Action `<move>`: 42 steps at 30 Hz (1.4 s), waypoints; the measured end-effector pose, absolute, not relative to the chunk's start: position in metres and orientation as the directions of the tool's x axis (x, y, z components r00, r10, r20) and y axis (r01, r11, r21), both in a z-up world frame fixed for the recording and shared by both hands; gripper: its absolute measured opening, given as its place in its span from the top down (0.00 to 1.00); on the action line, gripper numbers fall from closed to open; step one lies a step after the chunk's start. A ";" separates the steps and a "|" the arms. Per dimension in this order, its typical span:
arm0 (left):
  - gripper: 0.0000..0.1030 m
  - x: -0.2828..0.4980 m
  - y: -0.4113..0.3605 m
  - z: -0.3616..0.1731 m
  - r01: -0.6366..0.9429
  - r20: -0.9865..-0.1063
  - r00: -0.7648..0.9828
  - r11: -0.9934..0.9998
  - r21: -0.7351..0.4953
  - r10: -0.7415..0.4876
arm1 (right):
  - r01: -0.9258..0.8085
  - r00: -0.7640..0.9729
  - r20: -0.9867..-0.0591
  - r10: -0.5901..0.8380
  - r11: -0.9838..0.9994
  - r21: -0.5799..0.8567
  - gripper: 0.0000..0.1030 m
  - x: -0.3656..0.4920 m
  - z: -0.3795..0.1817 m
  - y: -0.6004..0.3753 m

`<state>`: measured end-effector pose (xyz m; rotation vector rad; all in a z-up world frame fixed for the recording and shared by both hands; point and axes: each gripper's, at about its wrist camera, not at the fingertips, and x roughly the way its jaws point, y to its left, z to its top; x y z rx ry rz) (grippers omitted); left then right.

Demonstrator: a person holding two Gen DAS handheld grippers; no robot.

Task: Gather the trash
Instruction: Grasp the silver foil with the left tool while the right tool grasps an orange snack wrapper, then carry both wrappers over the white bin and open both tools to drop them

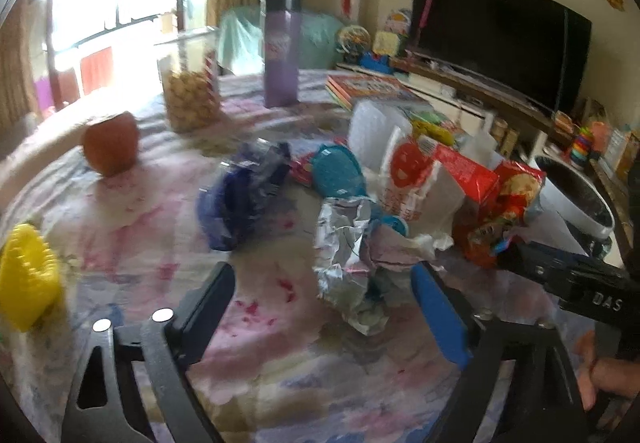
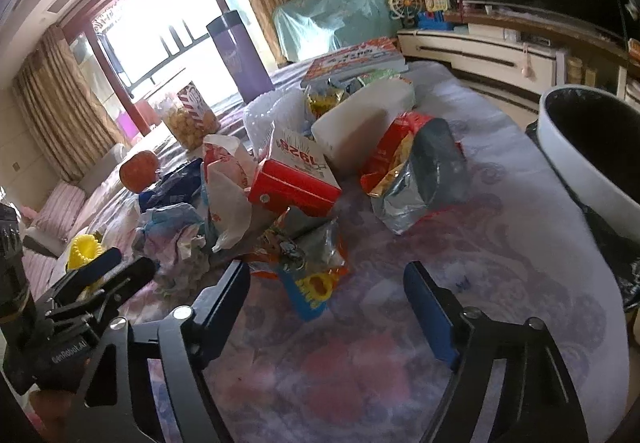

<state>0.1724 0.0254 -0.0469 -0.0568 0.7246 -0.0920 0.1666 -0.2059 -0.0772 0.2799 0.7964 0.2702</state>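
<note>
A pile of trash lies on the table. In the left wrist view my left gripper [image 1: 324, 279] is open, its jaws on either side of a crumpled silver foil wrapper [image 1: 344, 243]. Behind it lie a dark blue wrapper [image 1: 244, 191], a red box [image 1: 460, 171] and a red snack bag [image 1: 508, 211]. In the right wrist view my right gripper [image 2: 326, 279] is open and empty, just short of a small colourful snack wrapper [image 2: 304, 263]. The red box [image 2: 296, 179] and an opened red and silver bag [image 2: 416, 175] lie beyond. The white trash bin [image 2: 588, 155] stands at the right.
An orange fruit [image 1: 110, 143], a yellow toy [image 1: 28, 275], a snack jar [image 1: 192, 95], a purple bottle [image 1: 280, 51] and books [image 1: 368, 87] sit on the patterned tablecloth [image 2: 500, 243]. The bin [image 1: 576, 203] is off the table's right edge. A TV stands behind.
</note>
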 end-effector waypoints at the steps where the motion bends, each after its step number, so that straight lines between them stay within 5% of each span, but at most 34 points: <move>1: 0.30 0.176 0.026 -0.049 0.076 -0.671 0.732 0.993 -0.094 -0.120 | -0.132 0.664 -0.664 0.343 0.928 0.347 0.29 0.169 -0.079 -0.205; 5: 0.71 0.190 0.037 -0.054 0.110 -0.699 0.683 0.976 -0.188 -0.212 | -0.149 0.642 -0.679 0.356 0.927 0.345 0.54 0.174 -0.083 -0.203; 7: 0.73 0.192 0.041 -0.054 0.112 -0.695 0.685 0.973 -0.200 -0.221 | -0.165 0.631 -0.678 0.377 0.919 0.357 0.76 0.173 -0.084 -0.202; 23: 0.77 0.142 0.007 -0.029 0.230 -0.624 0.714 0.948 -0.219 -0.317 | -0.169 0.660 -0.646 0.383 0.914 0.369 0.80 0.129 -0.069 -0.235; 42: 0.77 0.180 -0.079 -0.025 0.412 -0.636 0.629 0.885 -0.216 -0.448 | 0.005 0.747 -0.620 0.239 0.931 0.366 0.80 0.096 -0.050 -0.338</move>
